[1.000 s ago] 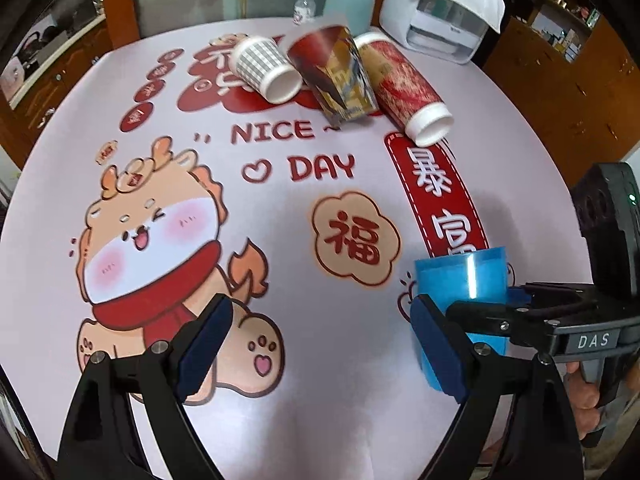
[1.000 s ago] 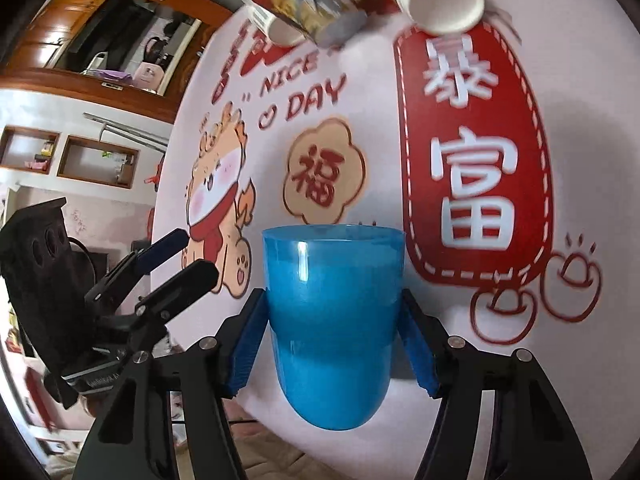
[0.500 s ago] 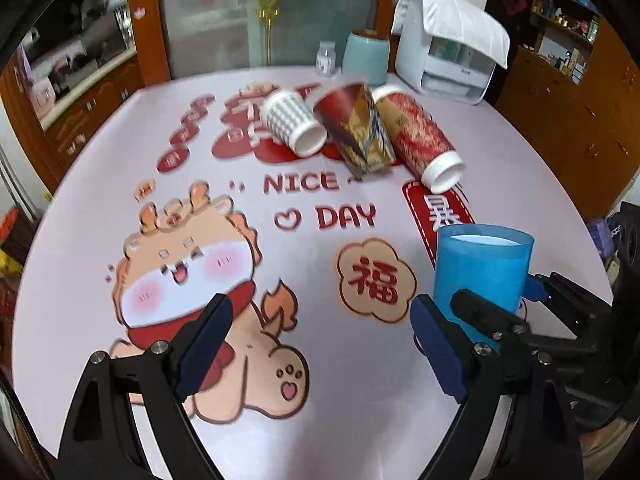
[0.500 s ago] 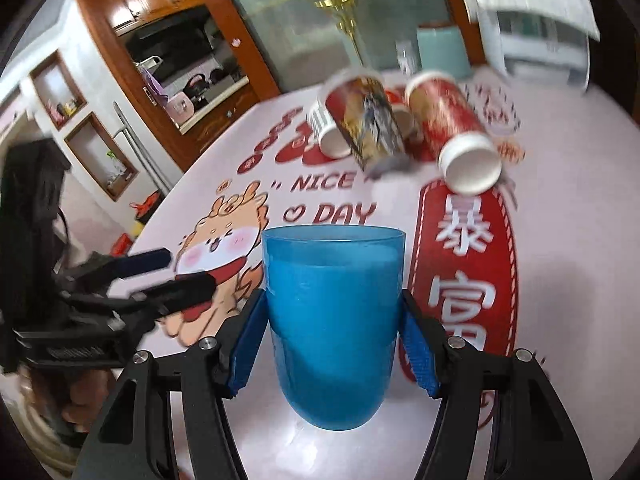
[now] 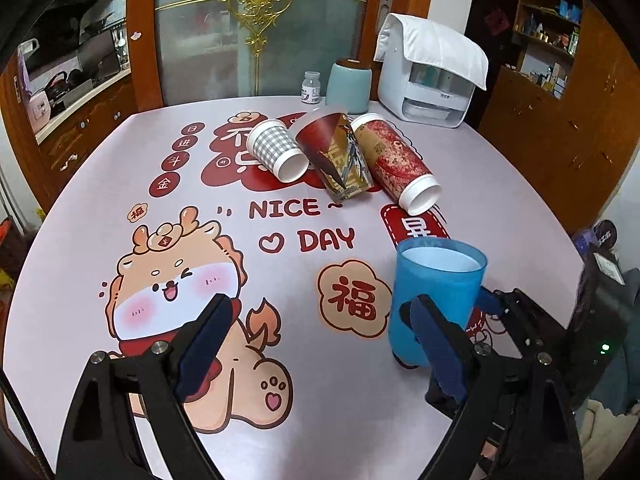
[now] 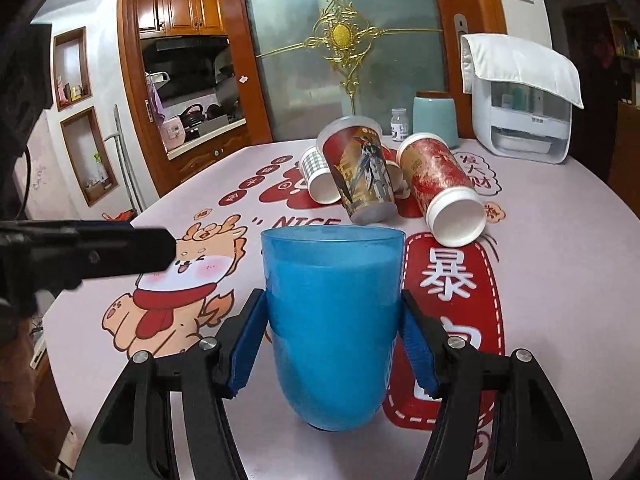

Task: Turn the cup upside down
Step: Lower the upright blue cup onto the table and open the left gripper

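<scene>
A blue plastic cup point(image 6: 332, 320) stands upright, mouth up, its base on or just above the printed table mat. My right gripper point(image 6: 332, 344) is shut on its sides, one blue pad on each side. The cup also shows in the left wrist view point(image 5: 434, 300), at the right, with the right gripper point(image 5: 480, 312) around it. My left gripper point(image 5: 320, 344) is open and empty, hovering over the mat's front to the left of the cup.
Three paper cups lie on their sides at the far middle: a checked one point(image 5: 276, 150), a picture-printed one point(image 5: 338, 156), a red one point(image 5: 400, 168). Behind them stand a teal jar point(image 5: 348, 86), a small bottle point(image 5: 310, 88) and a white appliance point(image 5: 432, 76).
The right gripper has turned the blue cup from tilted to upright and lowered it toward the mat. The left gripper's view has tipped up from the table to the room.
</scene>
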The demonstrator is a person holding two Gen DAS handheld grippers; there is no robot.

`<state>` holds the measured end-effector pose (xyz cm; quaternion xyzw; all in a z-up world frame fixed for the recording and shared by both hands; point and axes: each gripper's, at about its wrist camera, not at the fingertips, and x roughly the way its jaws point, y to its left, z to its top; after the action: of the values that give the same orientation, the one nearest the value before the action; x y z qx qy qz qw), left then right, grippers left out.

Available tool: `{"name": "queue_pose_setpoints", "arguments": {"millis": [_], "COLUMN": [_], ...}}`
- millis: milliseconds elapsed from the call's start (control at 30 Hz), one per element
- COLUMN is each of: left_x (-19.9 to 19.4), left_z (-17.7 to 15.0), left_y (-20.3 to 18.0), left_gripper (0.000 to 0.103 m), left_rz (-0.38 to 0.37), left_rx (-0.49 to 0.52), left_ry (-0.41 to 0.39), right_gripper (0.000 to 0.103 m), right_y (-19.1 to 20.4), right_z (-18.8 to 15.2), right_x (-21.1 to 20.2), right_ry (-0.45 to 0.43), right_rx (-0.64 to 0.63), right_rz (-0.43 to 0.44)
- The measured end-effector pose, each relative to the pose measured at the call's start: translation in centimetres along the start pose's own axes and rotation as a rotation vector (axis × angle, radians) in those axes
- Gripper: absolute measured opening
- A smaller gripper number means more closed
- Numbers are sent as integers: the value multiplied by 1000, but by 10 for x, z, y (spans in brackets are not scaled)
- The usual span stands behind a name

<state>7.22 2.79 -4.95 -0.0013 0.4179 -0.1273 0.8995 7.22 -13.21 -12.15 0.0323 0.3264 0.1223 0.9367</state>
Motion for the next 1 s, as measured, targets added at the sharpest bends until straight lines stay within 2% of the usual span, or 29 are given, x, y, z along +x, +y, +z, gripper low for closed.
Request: {"name": "queue_pose_setpoints", "arguments": {"millis": [467,533,667,1000], "left_x": [-4,-6,-11,-8], "left_z": [-18,-21,-26,-43], "left_y": [-11,-10,-6,3], "left_gripper": [90,93,96,96], "left_rz": [-28,-24,-14,-10], "left_rx": [86,88,83,69], "left_ry": [3,3,-3,29], "right_gripper": [65,68,83,83], "right_y": [9,10,14,16], "right_z": [-27,-28,-32,-48], "right_x": [-25,-27,-32,-58], "right_ry": [29,36,38,59], "right_rx": [-85,-92,-92,-95], "right_rz": [17,17,44,40]}}
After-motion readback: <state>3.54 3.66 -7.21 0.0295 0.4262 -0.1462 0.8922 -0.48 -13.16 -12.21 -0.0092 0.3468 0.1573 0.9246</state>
